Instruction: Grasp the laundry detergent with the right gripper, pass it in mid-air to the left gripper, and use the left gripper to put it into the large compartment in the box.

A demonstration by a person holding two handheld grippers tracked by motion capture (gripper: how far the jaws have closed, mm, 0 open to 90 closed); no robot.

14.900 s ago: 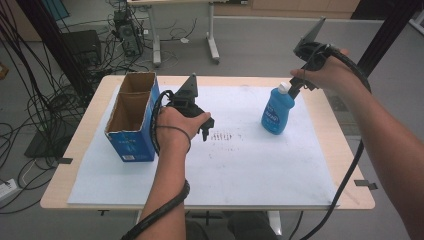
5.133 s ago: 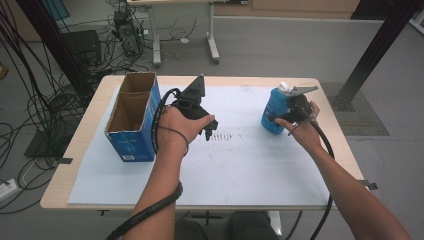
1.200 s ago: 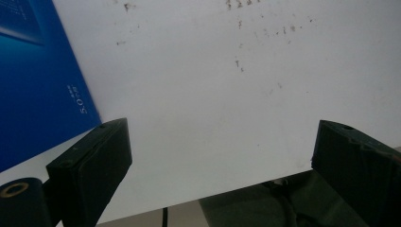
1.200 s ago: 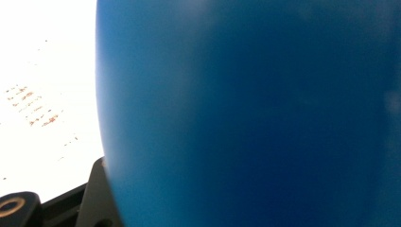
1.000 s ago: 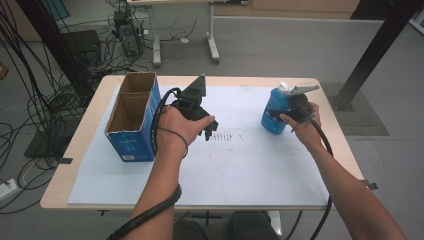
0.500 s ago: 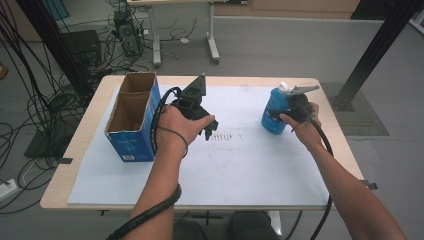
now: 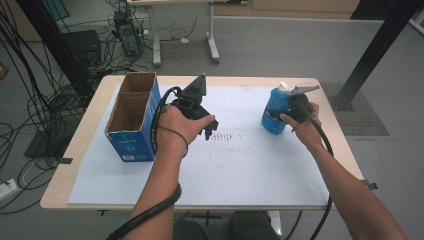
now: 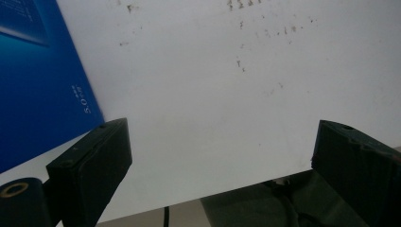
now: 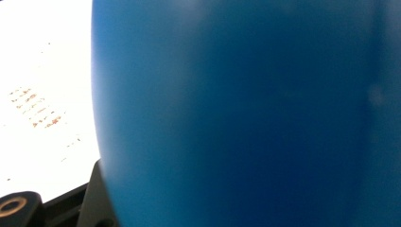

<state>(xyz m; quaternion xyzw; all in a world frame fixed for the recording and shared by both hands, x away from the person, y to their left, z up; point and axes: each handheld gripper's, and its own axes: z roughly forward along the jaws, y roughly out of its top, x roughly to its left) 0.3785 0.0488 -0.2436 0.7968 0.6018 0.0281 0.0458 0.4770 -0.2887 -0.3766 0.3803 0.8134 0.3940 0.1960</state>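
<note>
A light wooden table [image 7: 75, 150] carried the things. A white sheet [image 7: 240, 170] covered most of its top, marked near the middle with small dark specks [image 7: 227, 137]. On the sheet's left part stood an open blue cardboard box [image 7: 131, 131]. On its right part a blue bottle [image 7: 275, 112] with a white cap stood upright.

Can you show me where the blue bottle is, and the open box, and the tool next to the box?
blue bottle [image 7: 274, 116], high view, on its blue body.
open box [image 7: 131, 142], high view, on its blue front wall.
left tool [image 7: 209, 131], high view, between its jaw tips.
</note>
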